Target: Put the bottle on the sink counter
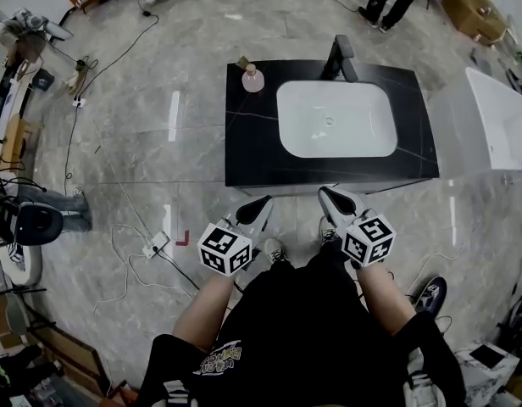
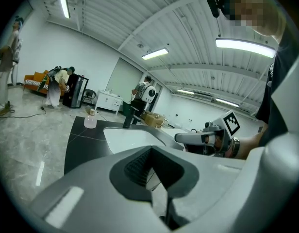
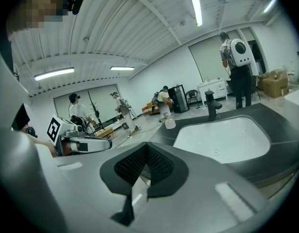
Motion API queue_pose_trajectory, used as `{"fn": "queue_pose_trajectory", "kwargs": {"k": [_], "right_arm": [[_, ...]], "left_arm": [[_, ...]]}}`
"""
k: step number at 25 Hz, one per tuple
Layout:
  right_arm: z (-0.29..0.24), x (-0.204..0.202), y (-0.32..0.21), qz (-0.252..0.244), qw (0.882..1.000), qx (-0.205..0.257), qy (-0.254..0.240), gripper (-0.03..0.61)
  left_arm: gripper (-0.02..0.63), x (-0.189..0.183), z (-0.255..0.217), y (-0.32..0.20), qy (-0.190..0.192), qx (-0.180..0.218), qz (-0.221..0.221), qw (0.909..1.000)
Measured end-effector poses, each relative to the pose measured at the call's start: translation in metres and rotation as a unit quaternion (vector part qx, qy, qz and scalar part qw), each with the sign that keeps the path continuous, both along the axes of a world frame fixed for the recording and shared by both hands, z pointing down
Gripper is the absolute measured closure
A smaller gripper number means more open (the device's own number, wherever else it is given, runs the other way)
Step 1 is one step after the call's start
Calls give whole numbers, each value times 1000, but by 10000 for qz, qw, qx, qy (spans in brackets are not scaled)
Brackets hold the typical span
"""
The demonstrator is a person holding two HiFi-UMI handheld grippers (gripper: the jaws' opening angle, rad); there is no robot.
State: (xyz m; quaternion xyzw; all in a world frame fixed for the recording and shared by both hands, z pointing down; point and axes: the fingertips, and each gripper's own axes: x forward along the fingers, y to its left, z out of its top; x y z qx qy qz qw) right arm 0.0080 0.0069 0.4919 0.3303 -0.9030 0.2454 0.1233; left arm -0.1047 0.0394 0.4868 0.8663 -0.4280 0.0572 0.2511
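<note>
Bottle, pale pink with tan cap, upright at far left corner of black sink counter, white basin showing only its drain, left gripper and right gripper both clenched empty, above near edge.

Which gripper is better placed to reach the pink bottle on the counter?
Left, probably. The left gripper sits at the near edge of the counter, almost in line with the bottle; the right gripper would have to cross the basin. Both pairs of jaws are shut and empty.

One bottle, one faucet, one white basin, one black counter, two grippers
</note>
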Motion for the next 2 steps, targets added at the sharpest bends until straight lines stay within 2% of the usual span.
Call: {"fn": "queue_pose_trajectory", "kwargs": {"k": [2], "right_arm": [[0,-4,3,2,10000,5,2,551]], "left_arm": [[614,-4,2,4,1,-12,3,10000]]}}
